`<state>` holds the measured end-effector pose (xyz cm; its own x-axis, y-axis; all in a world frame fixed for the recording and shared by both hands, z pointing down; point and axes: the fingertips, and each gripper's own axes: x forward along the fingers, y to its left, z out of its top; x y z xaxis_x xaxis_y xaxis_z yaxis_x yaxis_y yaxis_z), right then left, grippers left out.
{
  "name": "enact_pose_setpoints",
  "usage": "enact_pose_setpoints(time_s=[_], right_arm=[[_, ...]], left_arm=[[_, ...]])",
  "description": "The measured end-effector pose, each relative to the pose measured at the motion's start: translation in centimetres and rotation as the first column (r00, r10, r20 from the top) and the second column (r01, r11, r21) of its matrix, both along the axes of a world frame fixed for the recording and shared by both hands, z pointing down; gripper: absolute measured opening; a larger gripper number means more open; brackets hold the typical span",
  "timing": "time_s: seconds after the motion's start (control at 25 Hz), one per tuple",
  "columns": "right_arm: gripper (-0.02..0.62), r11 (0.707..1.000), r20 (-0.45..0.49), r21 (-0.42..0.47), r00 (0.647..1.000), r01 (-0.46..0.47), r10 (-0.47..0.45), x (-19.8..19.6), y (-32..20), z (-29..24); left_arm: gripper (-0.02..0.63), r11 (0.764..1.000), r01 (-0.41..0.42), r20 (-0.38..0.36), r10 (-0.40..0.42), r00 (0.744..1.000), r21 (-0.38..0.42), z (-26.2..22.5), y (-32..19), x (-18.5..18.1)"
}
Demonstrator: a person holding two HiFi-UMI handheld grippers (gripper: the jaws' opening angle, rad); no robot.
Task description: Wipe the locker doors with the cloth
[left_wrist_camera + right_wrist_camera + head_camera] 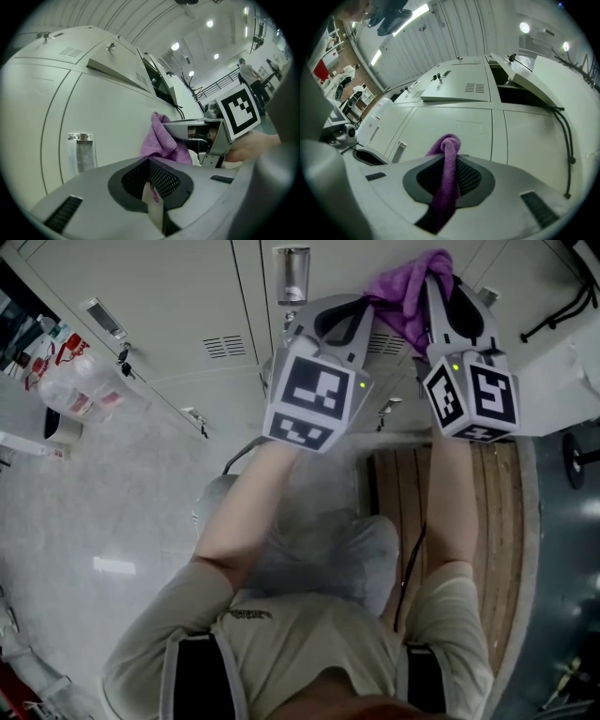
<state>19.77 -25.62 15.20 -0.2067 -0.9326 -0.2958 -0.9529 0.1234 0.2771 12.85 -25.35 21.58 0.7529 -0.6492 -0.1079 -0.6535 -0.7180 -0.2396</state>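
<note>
The right gripper (448, 296) is clamping the purple cloth (409, 298) up at a locker door (454, 126). The left gripper (339, 322), jaws together and empty, is hovering just beside it. Wiping looks to be starting, and next the cloth needs pressing flat and sweeping across toward the door's edges.

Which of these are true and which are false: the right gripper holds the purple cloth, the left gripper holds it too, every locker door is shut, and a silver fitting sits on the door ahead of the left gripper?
1. The right gripper has its fingers shut on the purple cloth. True.
2. The left gripper holds the cloth too. False: its fingers are together with nothing between them, and the cloth hangs beside it.
3. Every locker door is shut. False: at least one locker door stands ajar.
4. A silver fitting sits on the door ahead of the left gripper. True.
</note>
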Motion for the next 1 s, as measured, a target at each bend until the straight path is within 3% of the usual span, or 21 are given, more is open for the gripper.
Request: enact_pose_setpoints(time_s=[0.24,0.56,0.72,1.0], right_arm=[[0.054,0.993,0.012,-0.018,0.993,0.115,-0.115,-4.8,0.4,1.6],[0.054,0.968,0.057,-0.073,0.97,0.24,-0.236,-10.1,-0.2,5.7],[0.054,0.955,0.066,-0.103,0.96,0.277,-0.272,-11.9,-0.8,7.7],[0.054,0.946,0.08,-0.145,0.956,0.29,-0.281,-13.4,-2.3,10.7]], left_arm=[[0.002,0.994,0.091,-0.033,-0.089,0.995,0.066,-0.2,0.8,-3.6],[0.002,0.977,0.204,-0.027,-0.203,0.979,0.065,1.4,0.7,-8.3],[0.002,0.972,0.225,-0.049,-0.222,0.974,0.06,2.2,0.8,-9.6],[0.002,0.971,0.234,-0.018,-0.234,0.972,0.042,4.1,0.6,-9.8]])
